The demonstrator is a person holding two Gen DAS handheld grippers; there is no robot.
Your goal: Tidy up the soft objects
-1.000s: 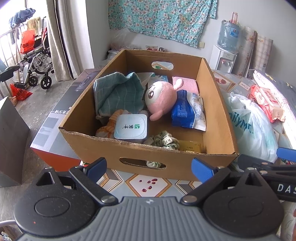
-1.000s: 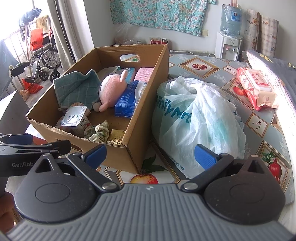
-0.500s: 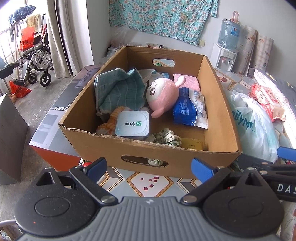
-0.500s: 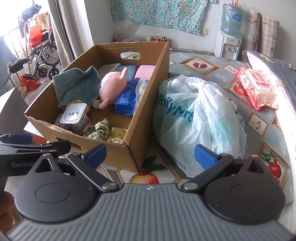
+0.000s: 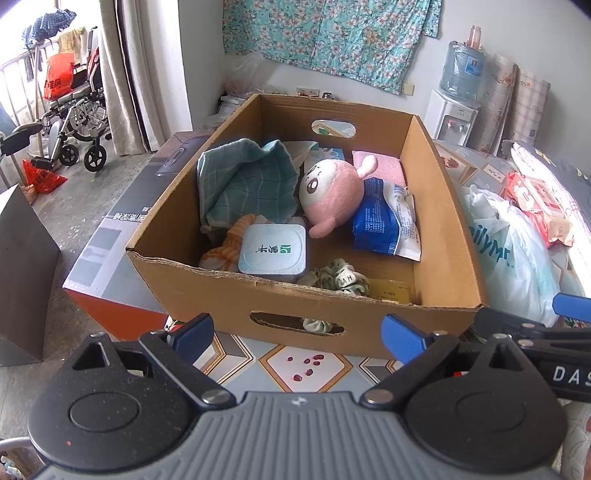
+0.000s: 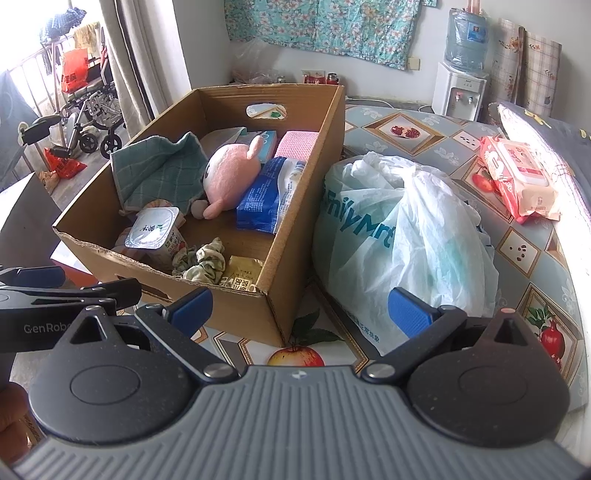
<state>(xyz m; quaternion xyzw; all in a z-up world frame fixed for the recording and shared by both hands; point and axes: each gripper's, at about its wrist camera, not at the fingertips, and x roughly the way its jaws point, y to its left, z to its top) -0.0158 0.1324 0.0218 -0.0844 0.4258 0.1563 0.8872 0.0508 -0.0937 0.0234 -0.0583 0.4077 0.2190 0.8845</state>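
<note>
Both grippers, left [image 5: 298, 336] and right [image 6: 302, 308], gape empty; plush [image 5: 329, 192] lies mid-frame in box [image 5: 369, 310], ear toward upper right.

A flowered teal cloth [image 5: 328, 33] is hung on the white back wall. A water dispenser [image 6: 460, 79] is placed in the right corner. Daylight is let in at the left, where a curtain [image 5: 127, 70] and a wheelchair [image 5: 74, 122] are seen on the grey floor [image 5: 74, 195].

The left black two-finger gripper [image 5: 299, 334] has blue fingertip pads [image 5: 400, 338], a ribbed grey housing and silver pivot screws. The matching right gripper [image 6: 301, 308] shows white "GenRobo" lettering at nine o'clock.
</note>
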